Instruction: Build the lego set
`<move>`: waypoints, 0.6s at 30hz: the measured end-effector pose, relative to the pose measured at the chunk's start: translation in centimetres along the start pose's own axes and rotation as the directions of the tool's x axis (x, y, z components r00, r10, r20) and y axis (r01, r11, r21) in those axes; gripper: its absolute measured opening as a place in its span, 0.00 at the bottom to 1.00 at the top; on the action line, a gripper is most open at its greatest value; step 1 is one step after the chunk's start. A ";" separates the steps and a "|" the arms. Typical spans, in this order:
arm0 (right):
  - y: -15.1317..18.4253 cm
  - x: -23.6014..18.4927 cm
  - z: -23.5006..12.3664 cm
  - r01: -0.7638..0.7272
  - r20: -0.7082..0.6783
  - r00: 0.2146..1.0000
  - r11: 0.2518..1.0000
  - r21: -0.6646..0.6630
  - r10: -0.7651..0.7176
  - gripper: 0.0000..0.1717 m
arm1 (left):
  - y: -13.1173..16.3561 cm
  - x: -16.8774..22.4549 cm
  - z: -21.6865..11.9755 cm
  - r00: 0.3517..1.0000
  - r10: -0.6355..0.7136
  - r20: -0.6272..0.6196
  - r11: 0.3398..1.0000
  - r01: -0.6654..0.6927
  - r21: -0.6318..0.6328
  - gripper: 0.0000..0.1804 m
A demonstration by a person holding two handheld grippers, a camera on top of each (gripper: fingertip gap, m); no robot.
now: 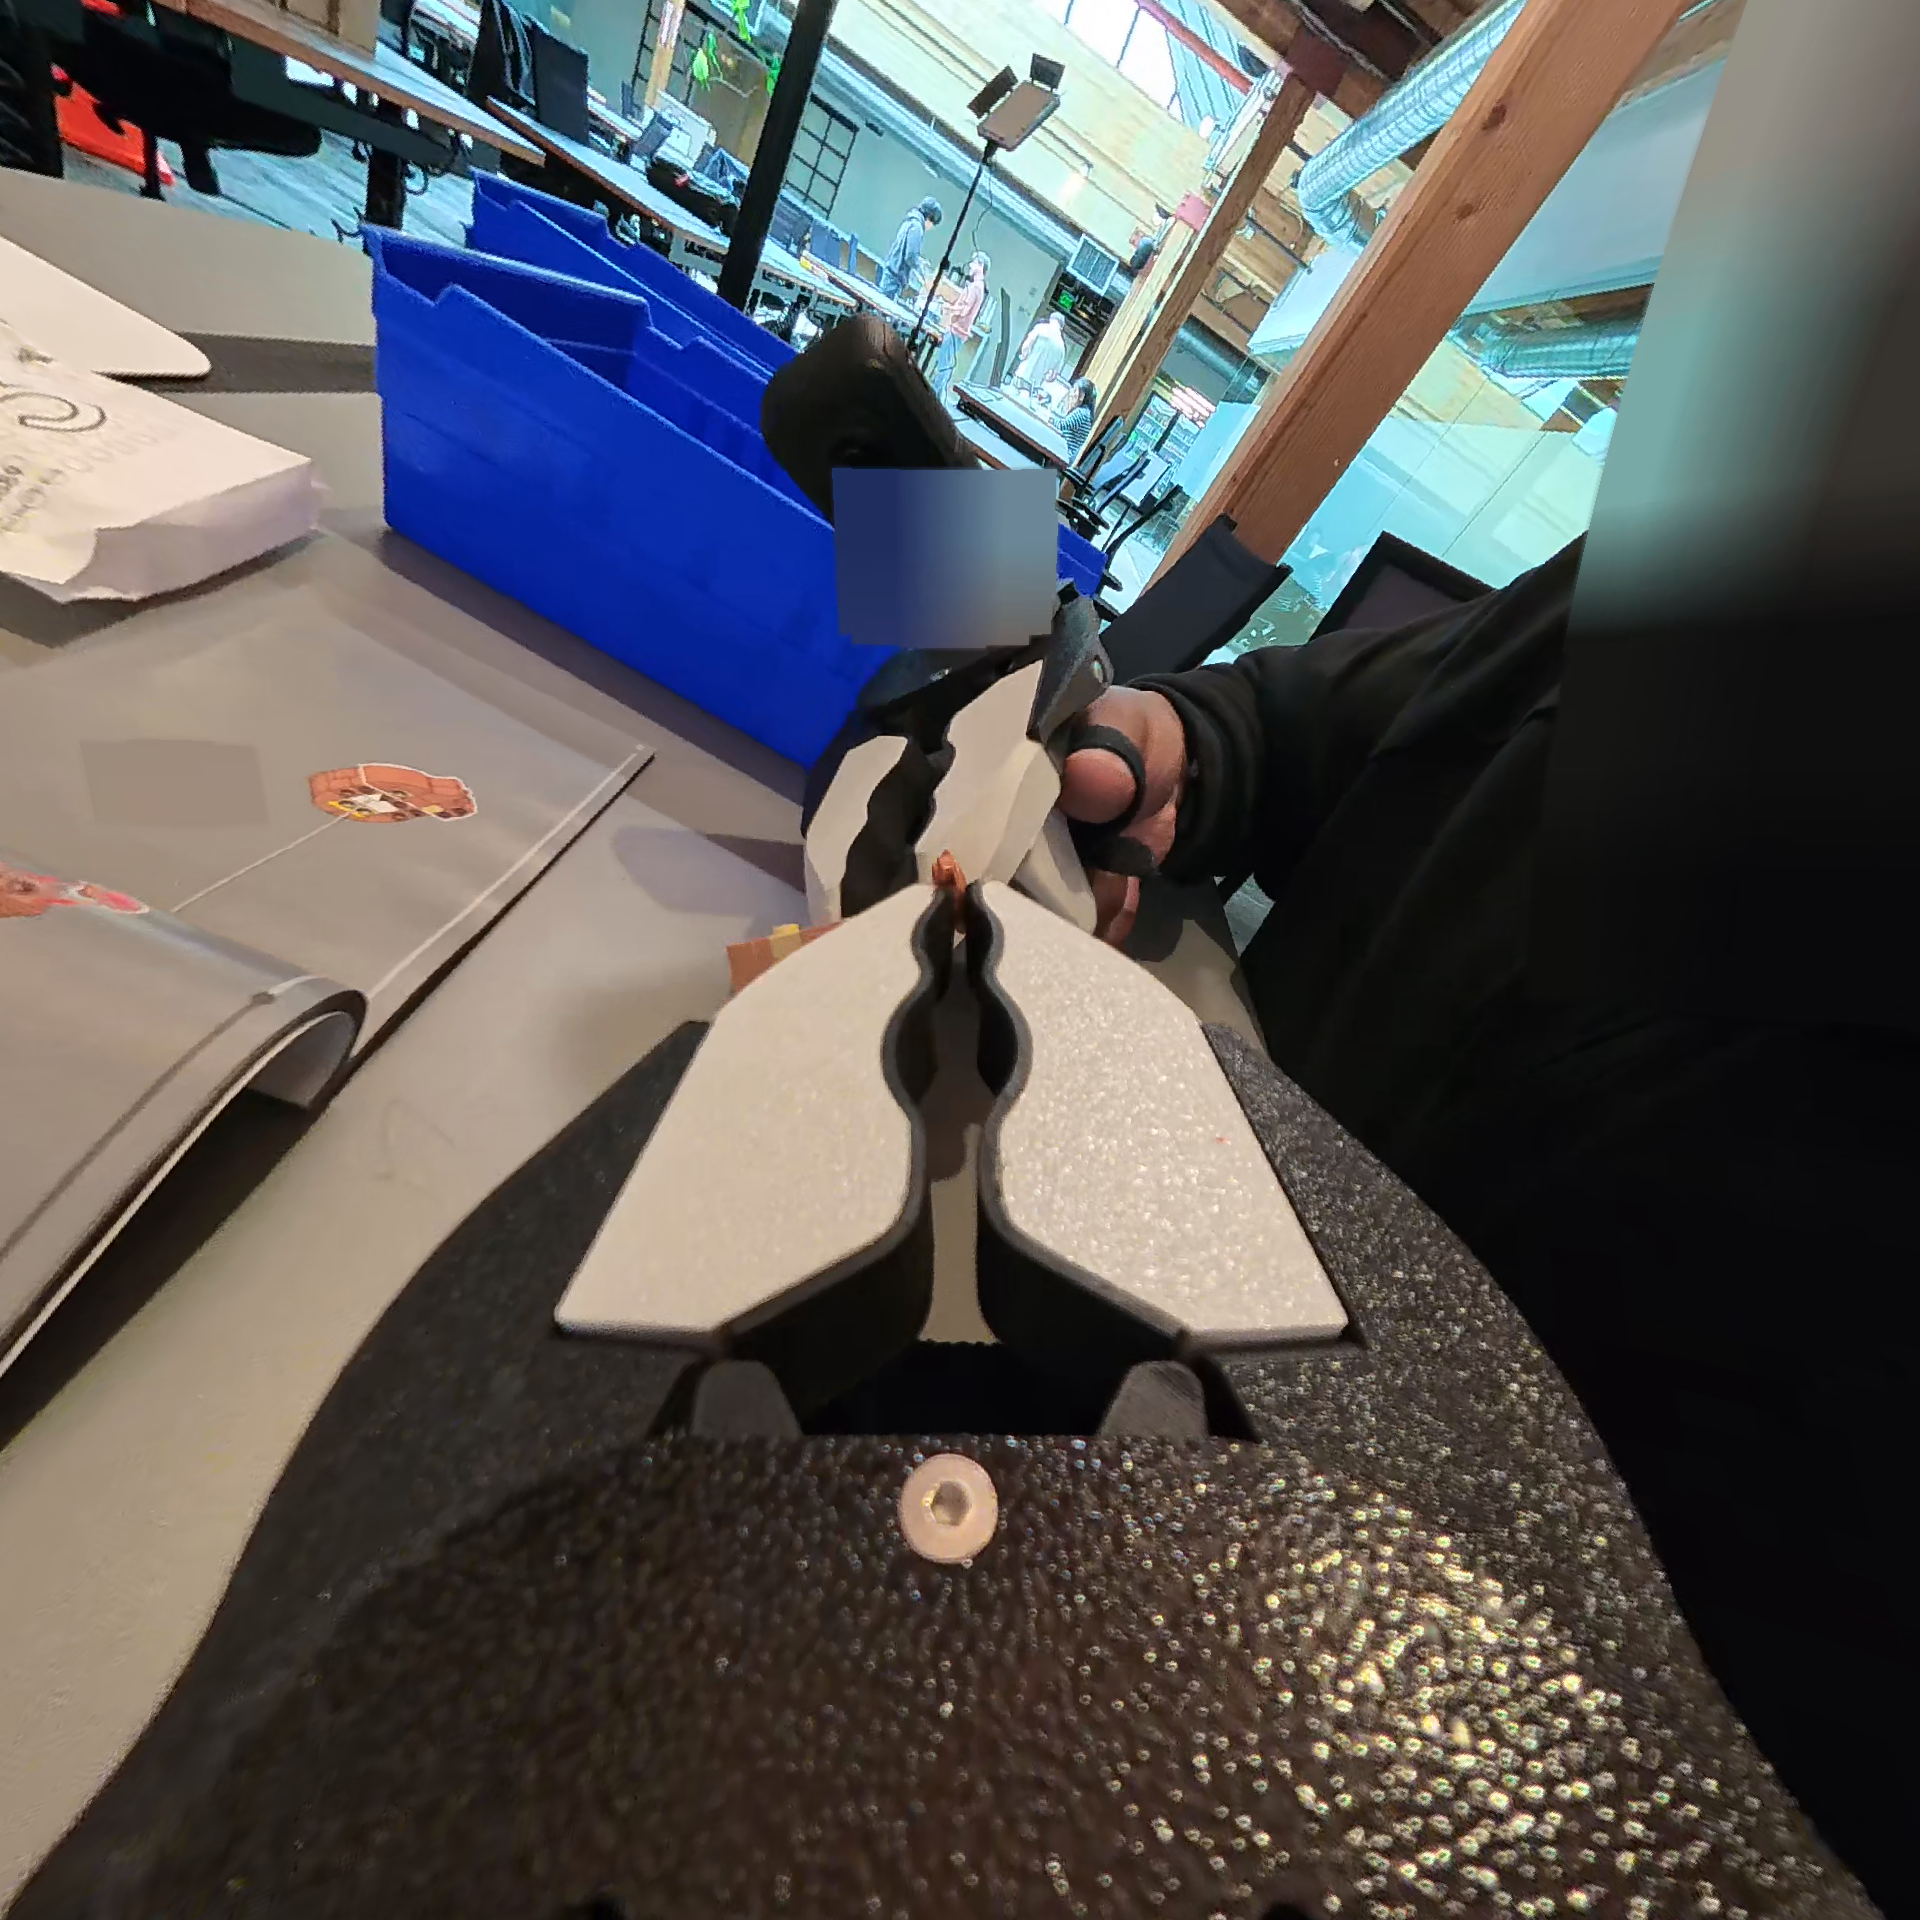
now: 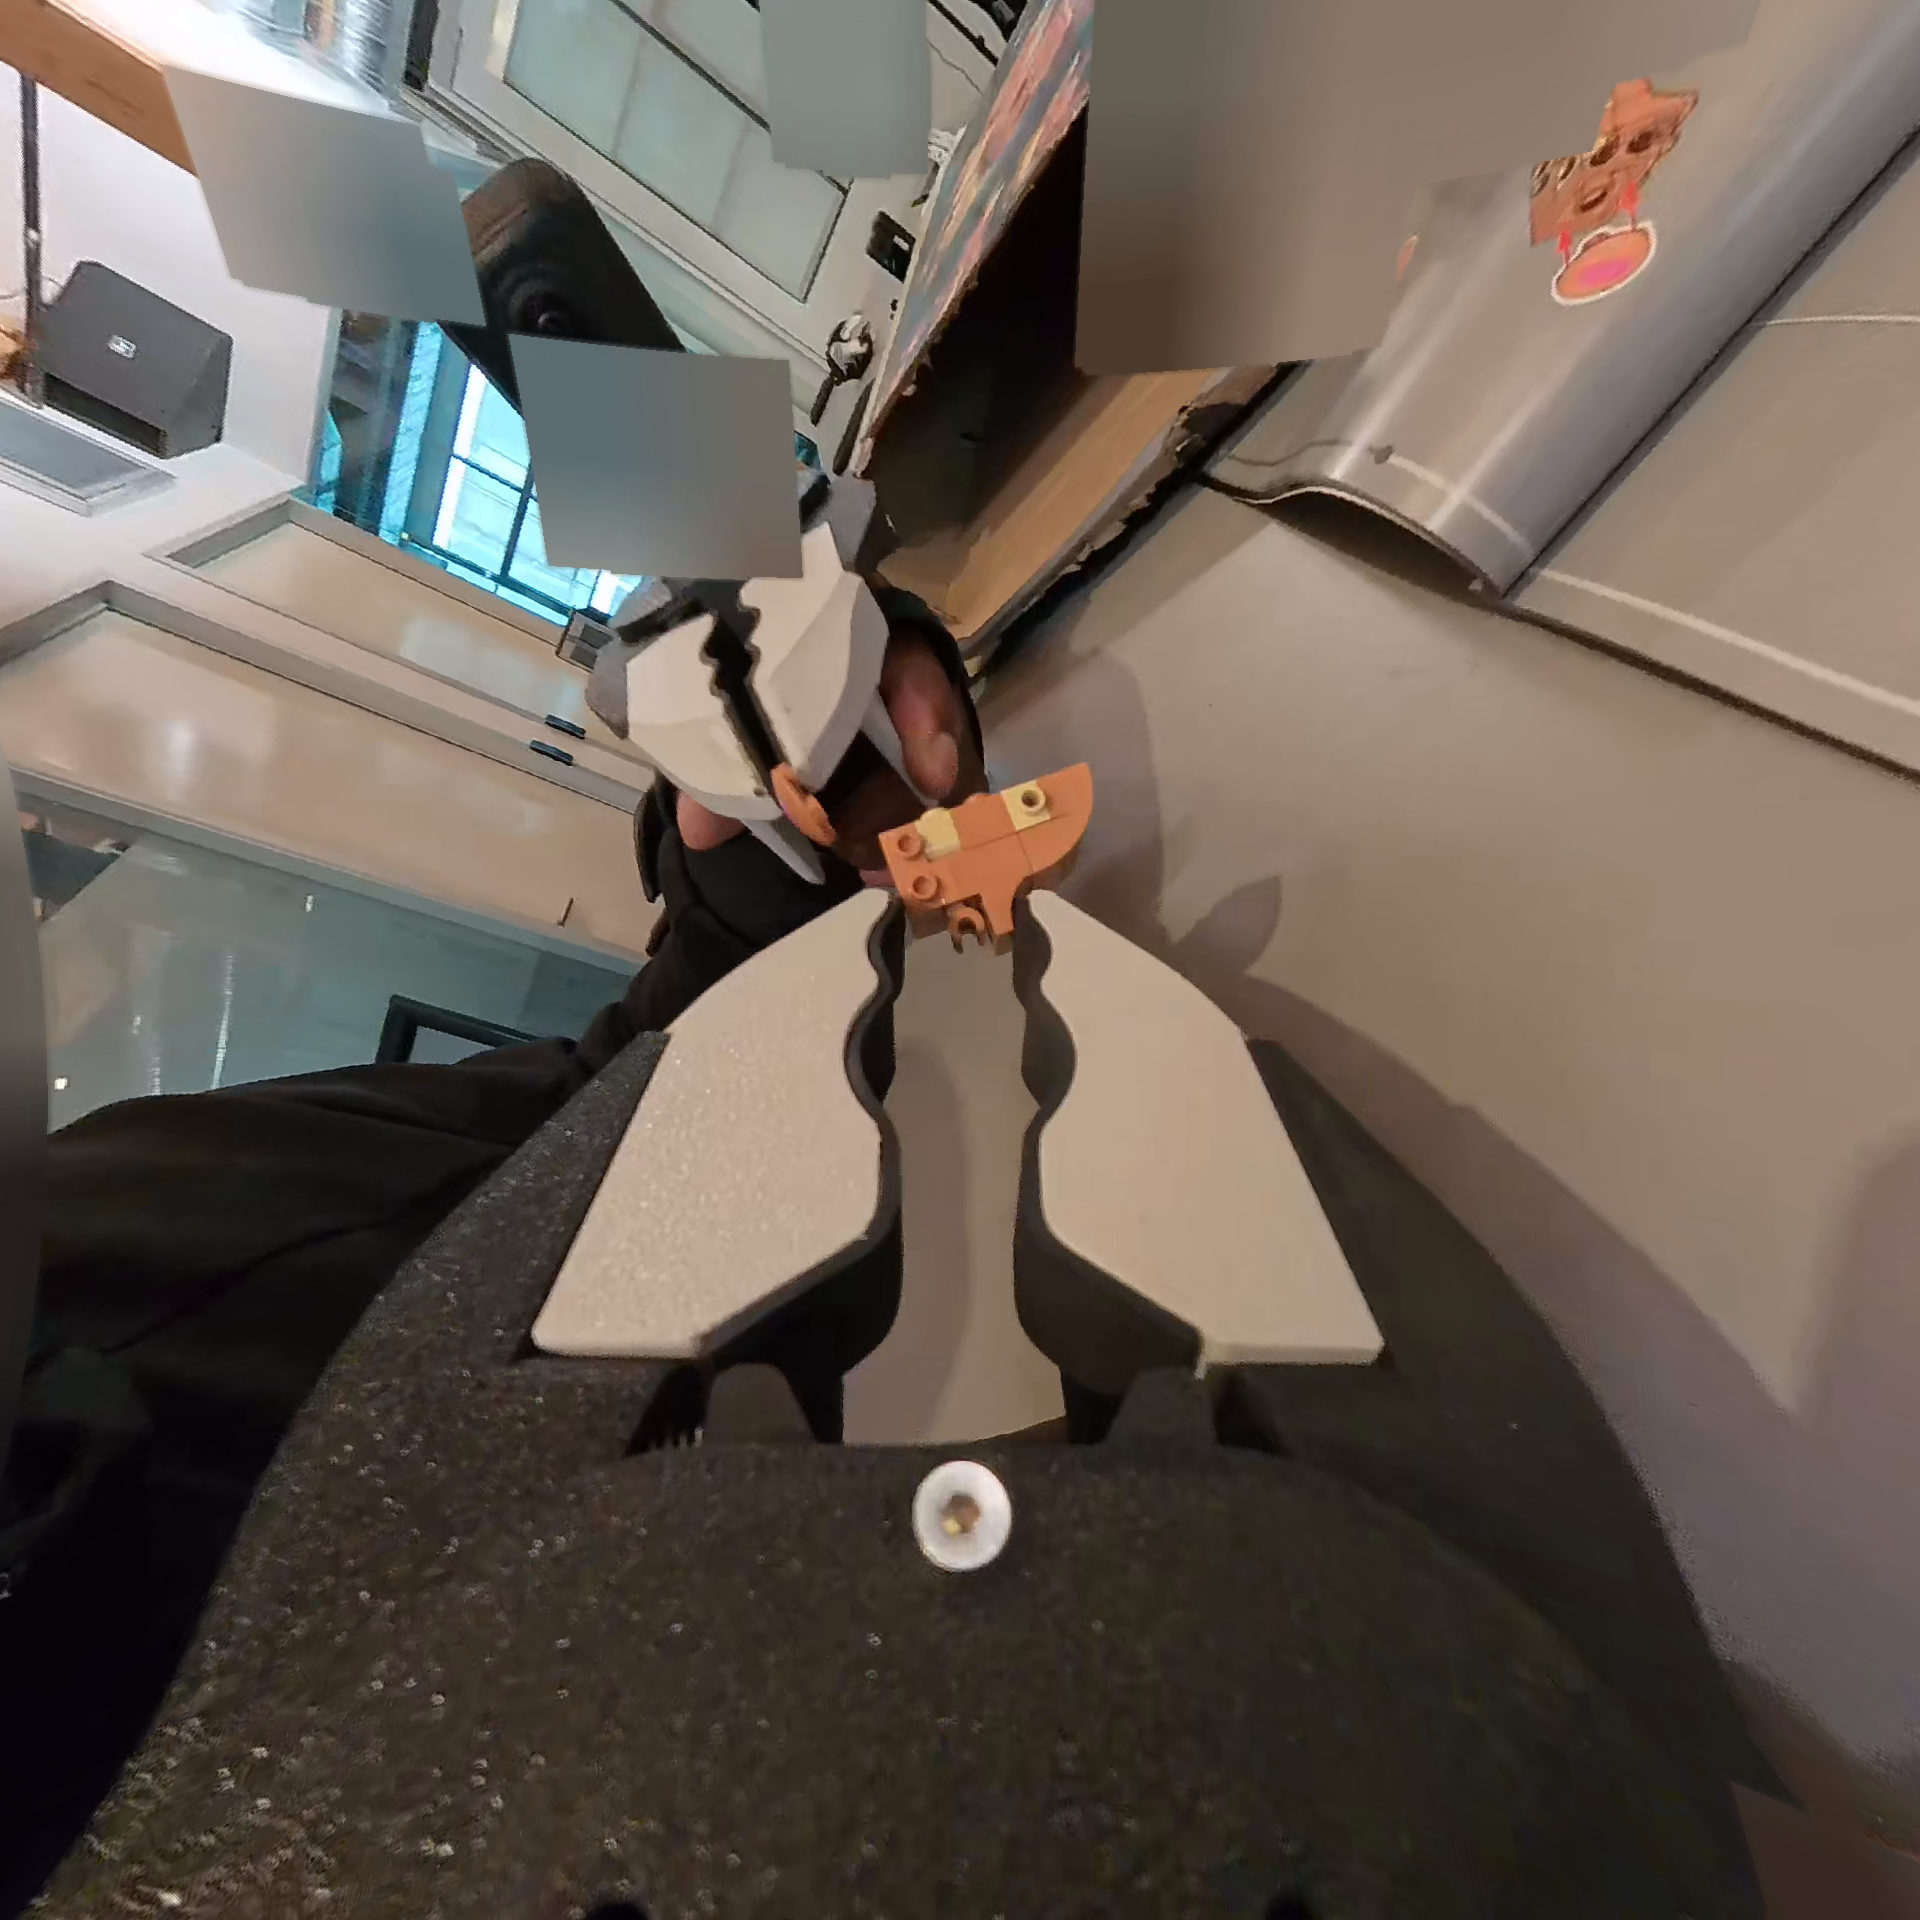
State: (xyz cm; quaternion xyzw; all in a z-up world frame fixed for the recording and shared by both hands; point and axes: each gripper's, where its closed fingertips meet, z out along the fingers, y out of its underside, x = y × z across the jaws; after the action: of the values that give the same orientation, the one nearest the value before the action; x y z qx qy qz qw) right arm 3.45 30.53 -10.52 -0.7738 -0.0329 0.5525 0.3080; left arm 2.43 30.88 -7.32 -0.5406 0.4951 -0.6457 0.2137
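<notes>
The two grippers crowd each other tip to tip, the left gripper (image 1: 951,904) just beside the right gripper (image 2: 961,914) and its brick assembly (image 2: 987,847). Bare grey table (image 1: 665,831) lies open between the booklet (image 1: 312,831) and blue bins (image 1: 582,520).

My right tool (image 2: 958,920) grips a tan brick assembly (image 2: 987,847) at twelve o'clock, both pads pressed to its lower block. At eleven o'clock my left tool (image 2: 795,800) pinches a small round tan piece (image 2: 807,808). An open booklet (image 2: 1621,343) lies on the grey counter (image 2: 1455,935) at one o'clock.
</notes>
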 end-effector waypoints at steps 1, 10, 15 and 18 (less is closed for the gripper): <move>0.0 -0.2 0.0 -0.010 0.013 1.000 1.000 0.004 0.009 0.11 | 0.1 0.0 0.1 1.000 -0.002 -0.001 1.000 0.002 -0.007 0.01; -0.2 -0.3 0.1 -0.033 0.054 0.998 0.999 0.027 0.032 0.11 | 1.1 -0.1 0.2 1.000 -0.016 0.015 0.998 0.017 -0.060 0.01; -0.1 -0.2 0.3 -0.028 0.058 0.998 0.999 0.033 0.026 0.11 | 1.4 -0.3 0.2 0.999 -0.034 0.022 0.997 0.035 -0.062 0.01; 0.0 -0.2 0.4 -0.035 0.063 0.997 0.999 0.033 0.033 0.11 | 1.6 -0.4 0.2 0.999 -0.033 0.031 0.997 0.035 -0.070 0.01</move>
State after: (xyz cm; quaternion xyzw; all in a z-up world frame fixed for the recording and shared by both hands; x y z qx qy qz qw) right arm 3.02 30.64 -10.48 -0.7511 -0.0200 0.5822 0.3106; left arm 2.34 30.44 -8.90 -0.5656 0.5051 -0.6233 0.1908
